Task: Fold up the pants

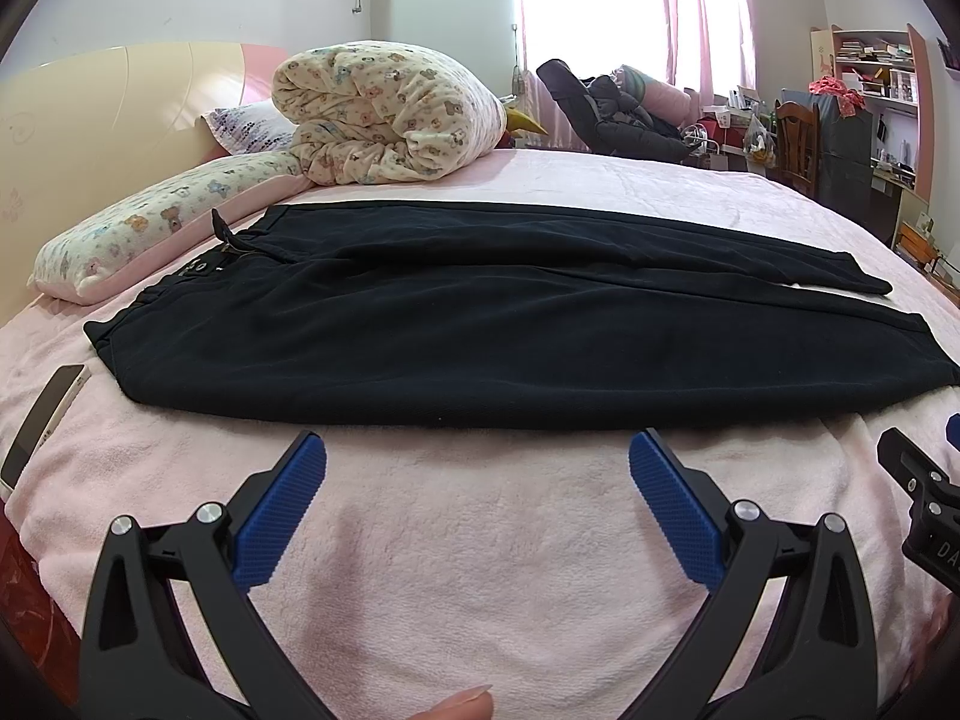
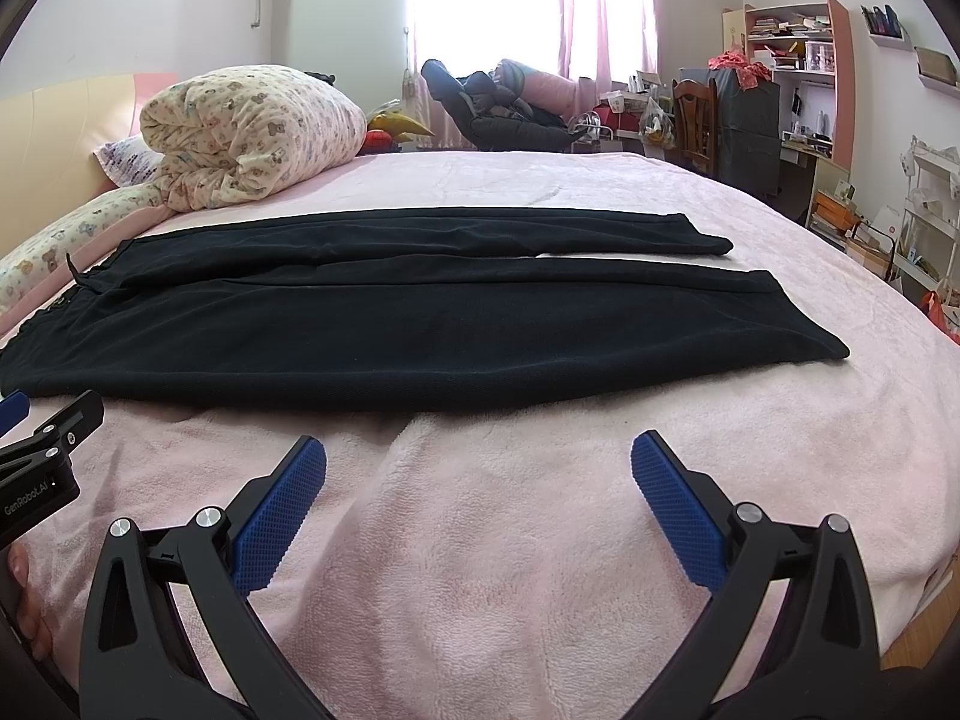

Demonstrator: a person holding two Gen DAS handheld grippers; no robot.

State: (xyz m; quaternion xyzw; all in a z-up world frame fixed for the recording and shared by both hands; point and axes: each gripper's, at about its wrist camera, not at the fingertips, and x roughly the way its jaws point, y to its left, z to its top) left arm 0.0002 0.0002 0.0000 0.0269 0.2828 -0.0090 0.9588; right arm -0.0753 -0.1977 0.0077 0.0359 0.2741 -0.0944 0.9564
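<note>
Black pants (image 1: 480, 324) lie flat across the pink bed, waistband to the left, both legs stretched to the right, side by side with a narrow gap near the cuffs. They also show in the right wrist view (image 2: 420, 324). My left gripper (image 1: 477, 462) is open and empty above the pink blanket, just short of the pants' near edge. My right gripper (image 2: 478, 462) is open and empty too, just short of the near leg. Each gripper shows at the edge of the other's view.
A rolled bear-print quilt (image 1: 384, 114) and pillows (image 1: 144, 228) lie at the head of the bed, far left. A phone (image 1: 42, 420) lies left of the waistband. A dark jacket (image 1: 612, 114), chair (image 1: 798, 138) and shelves (image 1: 876, 72) stand beyond the bed.
</note>
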